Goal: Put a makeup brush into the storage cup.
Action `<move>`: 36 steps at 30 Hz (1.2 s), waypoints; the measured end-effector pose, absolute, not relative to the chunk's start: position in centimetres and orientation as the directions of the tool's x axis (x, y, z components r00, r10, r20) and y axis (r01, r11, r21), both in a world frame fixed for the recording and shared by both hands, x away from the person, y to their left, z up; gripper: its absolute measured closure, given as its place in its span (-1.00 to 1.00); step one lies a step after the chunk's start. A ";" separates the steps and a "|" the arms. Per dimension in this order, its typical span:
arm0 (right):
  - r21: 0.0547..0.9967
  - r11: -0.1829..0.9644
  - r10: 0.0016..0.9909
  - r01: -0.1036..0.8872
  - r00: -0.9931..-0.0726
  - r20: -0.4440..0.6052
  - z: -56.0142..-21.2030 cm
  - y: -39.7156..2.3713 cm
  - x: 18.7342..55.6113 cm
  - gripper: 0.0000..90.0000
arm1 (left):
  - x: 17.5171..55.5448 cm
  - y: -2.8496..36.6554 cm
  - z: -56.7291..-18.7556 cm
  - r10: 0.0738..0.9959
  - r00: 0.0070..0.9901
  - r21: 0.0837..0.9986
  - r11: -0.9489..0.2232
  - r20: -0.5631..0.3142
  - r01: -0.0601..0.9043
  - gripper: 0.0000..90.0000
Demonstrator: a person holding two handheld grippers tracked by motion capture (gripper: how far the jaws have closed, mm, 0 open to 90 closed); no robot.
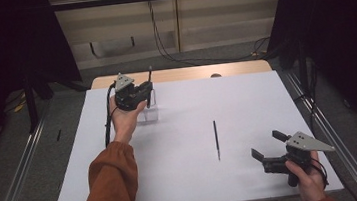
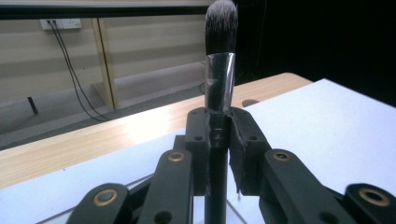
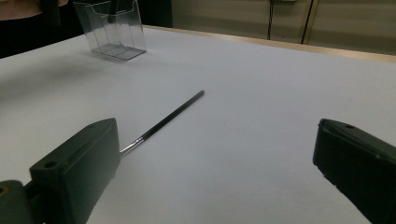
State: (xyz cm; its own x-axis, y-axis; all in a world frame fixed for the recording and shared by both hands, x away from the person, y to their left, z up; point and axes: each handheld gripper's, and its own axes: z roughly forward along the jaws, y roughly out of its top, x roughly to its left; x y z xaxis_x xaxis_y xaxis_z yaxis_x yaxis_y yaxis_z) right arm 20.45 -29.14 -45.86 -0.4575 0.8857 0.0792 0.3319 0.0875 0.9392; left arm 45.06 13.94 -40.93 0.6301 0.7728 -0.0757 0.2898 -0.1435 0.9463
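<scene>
My left gripper (image 2: 218, 154) clamps the makeup brush (image 2: 219, 70) low on its stiff, slick handle — light, bristles soft; right gripper (image 3: 215, 168) gapes empty.

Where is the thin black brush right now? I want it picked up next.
In the high view, the thin black brush lies flat mid-table, right of centre, between the right gripper and the clear holder.
</scene>
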 end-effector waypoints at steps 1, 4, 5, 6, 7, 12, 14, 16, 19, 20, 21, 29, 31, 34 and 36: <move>0.939 0.087 0.886 0.332 -0.458 0.079 -45.9 -29.1 20.5 -1.00 | 45.1 14.0 -41.1 0.773 0.630 0.945 -0.148 -0.073 0.291 0.75; 0.939 0.088 0.886 0.332 -0.458 0.079 -45.9 -29.1 20.4 -1.00 | 45.1 14.1 -41.4 0.775 0.628 0.943 -0.154 -0.071 0.297 0.75; 0.939 0.088 0.886 0.331 -0.458 0.079 -45.9 -29.1 20.4 -1.00 | 45.1 14.1 -41.6 0.777 0.626 0.942 -0.153 -0.072 0.299 0.75; 0.939 0.088 0.886 0.332 -0.458 0.079 -45.9 -29.1 20.4 -1.00 | 45.1 14.2 -41.7 0.777 0.625 0.941 -0.150 -0.078 0.304 0.75; 0.939 0.088 0.885 0.331 -0.458 0.078 -45.9 -29.1 20.4 -1.00 | 45.1 14.2 -41.8 0.778 0.624 0.940 -0.150 -0.080 0.307 0.75; 0.939 0.088 0.886 0.332 -0.458 0.078 -45.9 -29.1 20.5 -1.00 | 45.0 14.3 -42.2 0.772 0.630 0.938 -0.152 -0.085 0.313 0.75; 0.939 0.089 0.886 0.332 -0.458 0.078 -45.8 -29.1 20.4 -1.00 | 44.9 14.2 -42.4 0.771 0.633 0.936 -0.167 -0.072 0.310 0.75; 0.939 0.089 0.886 0.331 -0.457 0.077 -45.8 -29.1 20.4 -1.00 | 44.8 14.2 -42.5 0.771 0.633 0.934 -0.170 -0.073 0.315 0.75; 0.939 0.089 0.886 0.332 -0.457 0.078 -45.9 -29.1 20.4 -1.00 | 44.8 14.2 -42.4 0.770 0.633 0.933 -0.171 -0.073 0.316 0.75; 0.939 0.089 0.886 0.332 -0.457 0.077 -45.8 -29.1 20.4 -1.00 | 44.8 14.2 -42.4 0.770 0.634 0.933 -0.172 -0.074 0.317 0.75; 0.939 0.089 0.886 0.332 -0.457 0.078 -45.8 -29.1 20.4 -1.00 | 44.8 14.2 -42.5 0.770 0.634 0.932 -0.173 -0.074 0.319 0.75; 0.940 0.090 0.886 0.330 -0.457 0.076 -45.8 -29.1 20.4 -1.00 | 44.7 14.4 -42.7 0.770 0.632 0.921 -0.176 -0.090 0.347 0.72; 0.939 0.091 0.886 0.330 -0.458 0.075 -45.8 -29.1 20.4 -1.00 | 44.7 14.4 -42.7 0.768 0.633 0.920 -0.171 -0.099 0.352 0.69; 0.940 0.091 0.886 0.329 -0.458 0.075 -45.8 -29.1 20.4 -1.00 | 44.7 14.6 -42.7 0.772 0.628 0.920 -0.170 -0.098 0.352 0.64; 0.940 0.090 0.886 0.329 -0.458 0.075 -45.8 -29.1 20.4 -1.00 | 44.7 14.7 -42.6 0.775 0.624 0.920 -0.167 -0.100 0.355 0.59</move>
State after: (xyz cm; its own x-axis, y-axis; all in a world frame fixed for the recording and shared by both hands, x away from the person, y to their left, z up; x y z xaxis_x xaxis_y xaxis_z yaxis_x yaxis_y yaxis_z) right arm 20.40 -29.11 -45.82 -0.4581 0.8857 0.0755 0.3291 0.0901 0.9400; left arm 44.70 14.66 -42.65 0.6238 0.7752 -0.0995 0.3546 -0.1672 0.9200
